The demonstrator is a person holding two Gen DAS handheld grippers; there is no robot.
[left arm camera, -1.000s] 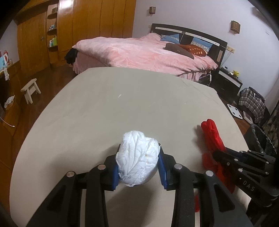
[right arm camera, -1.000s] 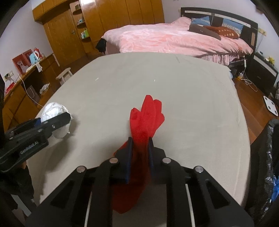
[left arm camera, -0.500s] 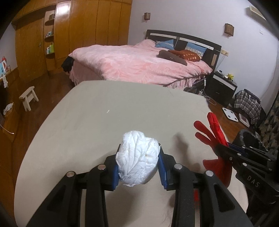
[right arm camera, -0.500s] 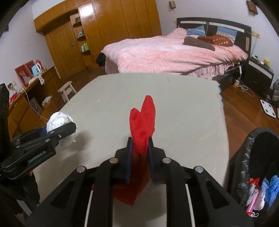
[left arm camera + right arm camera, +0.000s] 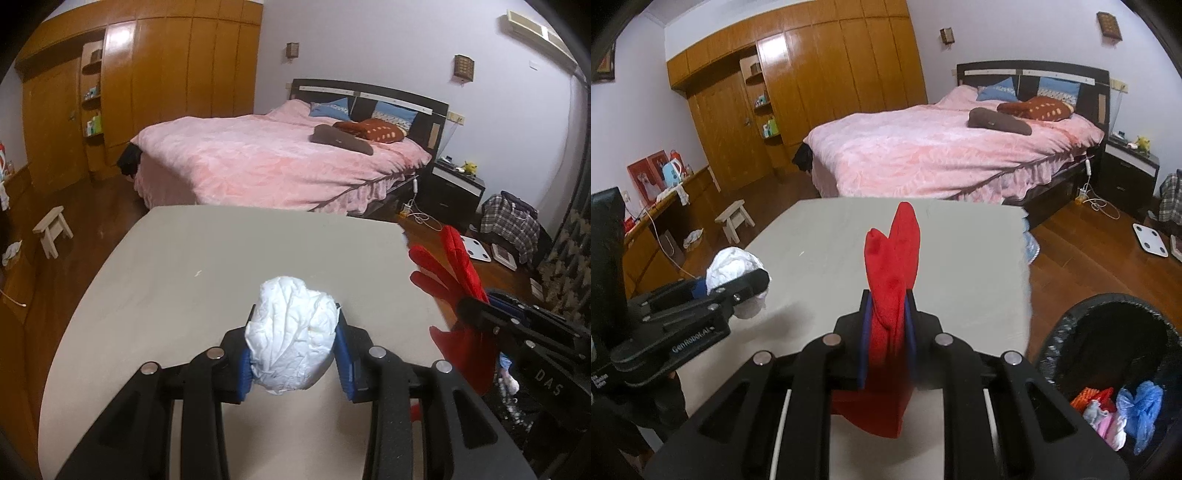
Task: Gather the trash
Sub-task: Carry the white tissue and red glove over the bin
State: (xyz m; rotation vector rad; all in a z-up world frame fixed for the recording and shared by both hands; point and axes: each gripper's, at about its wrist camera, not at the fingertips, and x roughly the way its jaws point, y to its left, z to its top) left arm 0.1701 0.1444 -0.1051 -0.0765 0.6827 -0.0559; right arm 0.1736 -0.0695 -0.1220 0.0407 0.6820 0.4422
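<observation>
A crumpled white paper wad (image 5: 293, 334) is clamped between the blue pads of my left gripper (image 5: 293, 345), held above the beige table (image 5: 229, 266). The same wad (image 5: 733, 266) shows at the left of the right wrist view. My right gripper (image 5: 888, 325) is shut on a red glove (image 5: 892, 273), whose fingers stick up past the jaws and whose cuff hangs below. In the left wrist view the red glove (image 5: 448, 273) appears at the right, beyond the table edge.
A black bin (image 5: 1108, 354) lined with a dark bag stands low at the right of the table, with coloured scraps inside. Beyond the table are a pink bed (image 5: 942, 155), a wooden wardrobe (image 5: 820, 77), a small stool (image 5: 733, 219) and a white scale (image 5: 1150, 238) on the wood floor.
Both grippers have risen off the table with their loads. The red glove left the tabletop and now hangs free. The bin has come into view at the right.
</observation>
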